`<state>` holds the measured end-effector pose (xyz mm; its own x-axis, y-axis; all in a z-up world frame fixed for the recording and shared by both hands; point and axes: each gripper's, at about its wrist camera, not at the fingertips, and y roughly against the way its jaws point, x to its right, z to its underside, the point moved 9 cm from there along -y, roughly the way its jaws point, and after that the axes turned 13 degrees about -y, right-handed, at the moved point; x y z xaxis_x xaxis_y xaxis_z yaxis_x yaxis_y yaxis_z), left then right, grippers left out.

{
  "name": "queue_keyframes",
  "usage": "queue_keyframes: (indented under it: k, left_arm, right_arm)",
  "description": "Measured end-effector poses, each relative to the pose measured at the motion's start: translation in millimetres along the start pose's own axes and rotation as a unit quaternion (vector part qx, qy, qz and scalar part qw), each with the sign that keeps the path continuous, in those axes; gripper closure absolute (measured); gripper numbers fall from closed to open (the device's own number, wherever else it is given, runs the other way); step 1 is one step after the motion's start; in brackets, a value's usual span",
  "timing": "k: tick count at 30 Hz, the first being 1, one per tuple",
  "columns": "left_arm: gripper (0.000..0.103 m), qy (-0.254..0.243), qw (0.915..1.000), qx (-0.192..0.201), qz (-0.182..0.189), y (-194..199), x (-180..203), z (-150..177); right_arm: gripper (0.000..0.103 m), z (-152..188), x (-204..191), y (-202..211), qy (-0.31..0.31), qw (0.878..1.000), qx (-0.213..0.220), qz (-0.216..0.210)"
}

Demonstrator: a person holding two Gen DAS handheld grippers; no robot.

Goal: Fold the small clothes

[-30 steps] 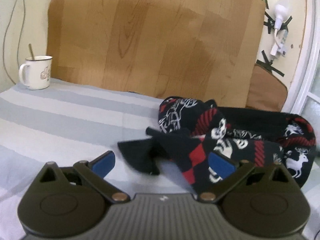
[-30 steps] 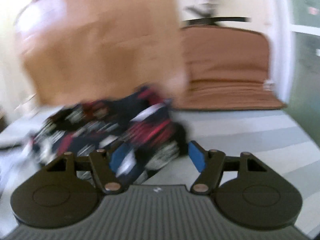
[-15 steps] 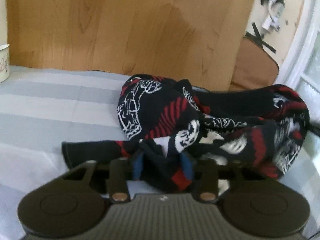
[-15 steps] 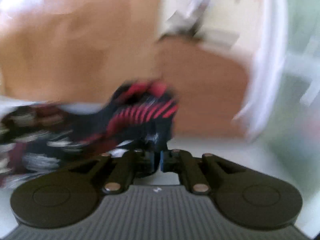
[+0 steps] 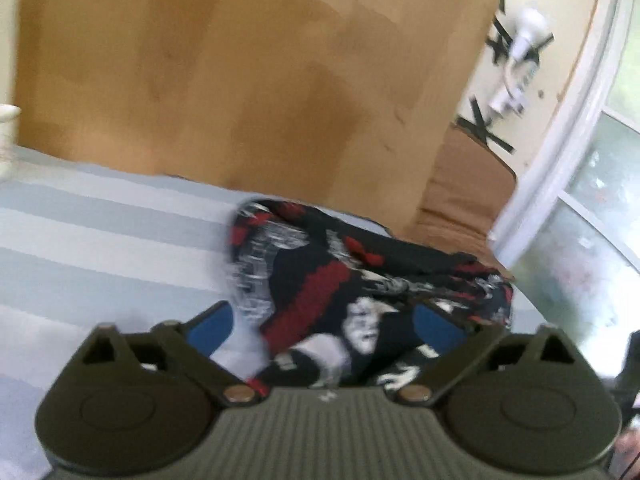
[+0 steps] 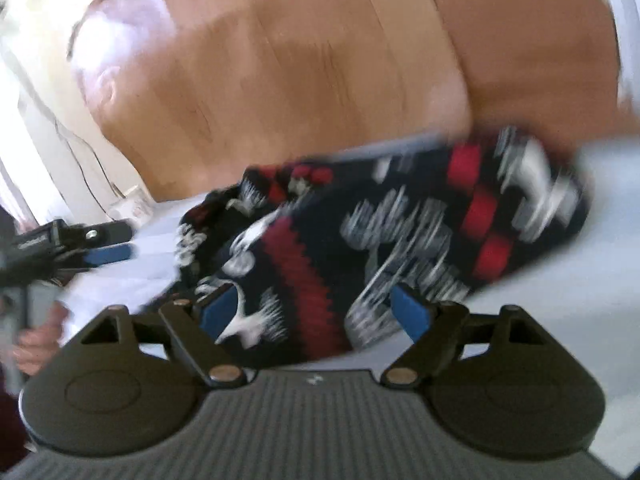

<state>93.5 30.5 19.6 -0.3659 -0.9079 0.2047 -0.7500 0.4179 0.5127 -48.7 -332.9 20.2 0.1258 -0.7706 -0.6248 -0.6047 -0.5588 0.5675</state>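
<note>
In your left wrist view, your left gripper (image 5: 324, 322) has its blue-padded fingers (image 5: 210, 326) spread wide and holds nothing. The black, red and white patterned knit garment (image 5: 360, 276) lies bunched on the pale blue and white striped cloth-covered surface (image 5: 100, 232), straight ahead of this gripper and running off to its right. The nearest cloth sits in the gap between the two fingers, though blur hides whether either pad touches it. The garment's long axis runs from the near centre towards the far right, in front of the tall wooden board (image 5: 248, 72) that stands behind the surface. A white mug (image 5: 6, 136) shows only at the far left edge. In your right wrist view, your right gripper (image 6: 316, 312) is also spread wide and empty, and the same garment (image 6: 400, 232) fills the space ahead of it, stretching from lower left to upper right. Its near edge lies between this gripper's fingers too. The other gripper (image 6: 108, 254) appears at the left edge, just beside the garment's left end. Both grippers look about equally close to the cloth, each at its own end, so a grasp at the two ends seems the likely next need.
</note>
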Motion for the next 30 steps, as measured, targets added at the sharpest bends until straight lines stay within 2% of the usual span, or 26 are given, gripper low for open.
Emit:
queue_keyframes:
  k: [1,3,4,5,6,7,8,9,11,14,16,17,18,19,20,21,22,23,25,26,28,30]
  left_arm:
    - [0.005,-0.006,0.9999,-0.012,-0.003,-14.0,7.3,-0.2]
    - [0.029,-0.017,0.9986,-0.045,-0.019,-40.3,15.9,3.8]
    - [0.068,-0.014,0.9978,-0.062,-0.018,-49.5,16.7,6.3]
    - [0.089,-0.002,0.9964,-0.084,-0.009,-59.7,18.3,10.9]
    - [0.089,0.008,0.9955,-0.094,-0.004,-62.7,17.0,14.7]
    - [0.090,0.012,0.9954,-0.095,-0.006,-61.4,18.5,16.4]
    - [0.090,0.010,0.9958,-0.091,-0.009,-55.3,18.8,13.9]
    - [0.090,0.008,0.9968,-0.079,-0.009,-44.5,17.2,8.8]
    - [0.090,0.008,0.9991,-0.038,-0.018,-14.9,5.4,-4.9]
    - [0.092,0.023,0.9965,0.016,-0.079,41.7,-40.5,-22.7]
    - [0.092,0.043,0.9913,0.029,-0.121,68.3,-74.0,-30.2]
    - [0.092,0.053,0.9883,0.033,-0.140,79.5,-90.0,-32.4]
    - [0.091,0.062,0.9838,0.028,-0.166,85.3,-105.6,-31.9]
    - [0.082,0.061,0.9794,0.018,-0.192,84.5,-114.7,-29.9]
    - [0.067,0.055,0.9700,0.000,-0.237,82.8,-125.8,-24.7]
    - [0.060,0.057,0.9553,-0.015,-0.290,83.5,-135.6,-17.1]
    - [0.057,0.064,0.9442,-0.019,-0.323,89.8,-141.6,-8.7]
    - [0.057,0.069,0.9437,-0.016,-0.323,91.3,-139.7,-3.4]
    - [0.057,0.078,0.9566,-0.009,-0.281,89.5,-123.3,9.0]
    - [0.059,0.076,0.9620,-0.008,-0.262,87.6,-112.1,13.3]
    - [0.059,0.038,0.9732,-0.002,-0.227,81.9,-78.4,15.8]
    - [0.057,-0.027,0.9817,-0.004,-0.189,64.8,-33.6,14.1]
  right_arm:
    - [0.017,3.5,1.5,-3.5,-0.039,0.999,-0.002,-0.009]
    - [0.014,-6.4,4.9,-12.3,-0.123,0.992,0.006,-0.034]
    - [0.013,-12.4,6.3,-19.9,-0.160,0.986,0.012,-0.038]
    - [0.013,-18.4,9.6,-26.9,-0.190,0.981,0.016,-0.037]
    - [0.018,-22.9,12.9,-39.0,-0.222,0.974,0.014,-0.034]
    - [0.032,-25.4,17.3,-52.9,-0.247,0.969,0.007,-0.024]
    - [0.071,-27.2,25.5,-54.5,-0.253,0.967,0.004,-0.010]
    - [0.084,-26.3,26.5,-58.4,-0.251,0.968,-0.003,-0.012]
    - [0.086,-29.2,29.5,-41.5,-0.250,0.968,0.001,-0.024]
    - [0.086,-48.4,37.5,19.5,-0.157,0.985,0.074,0.013]
    - [0.086,-67.9,54.0,68.4,-0.104,0.983,0.137,0.068]
    - [0.086,-79.2,65.6,93.3,-0.085,0.976,0.173,0.105]
    - [0.084,-90.4,77.6,115.9,-0.067,0.964,0.210,0.150]
    - [0.080,-101.6,89.0,133.8,-0.032,0.945,0.247,0.211]
    - [0.054,-110.1,101.6,146.6,0.008,0.919,0.276,0.281]
    - [0.022,-111.9,117.5,153.4,0.026,0.898,0.281,0.338]
    - [0.021,-111.8,129.5,158.0,0.015,0.883,0.281,0.376]
    - [0.023,-106.2,131.2,162.2,-0.012,0.890,0.293,0.350]
    - [0.023,-89.7,118.2,155.9,-0.049,0.924,0.287,0.246]
    - [0.023,-82.7,107.0,149.7,-0.048,0.938,0.269,0.214]
    - [0.023,-65.4,74.1,112.4,-0.008,0.964,0.217,0.153]
    - [0.024,-54.2,35.6,68.6,0.036,0.985,0.140,0.096]
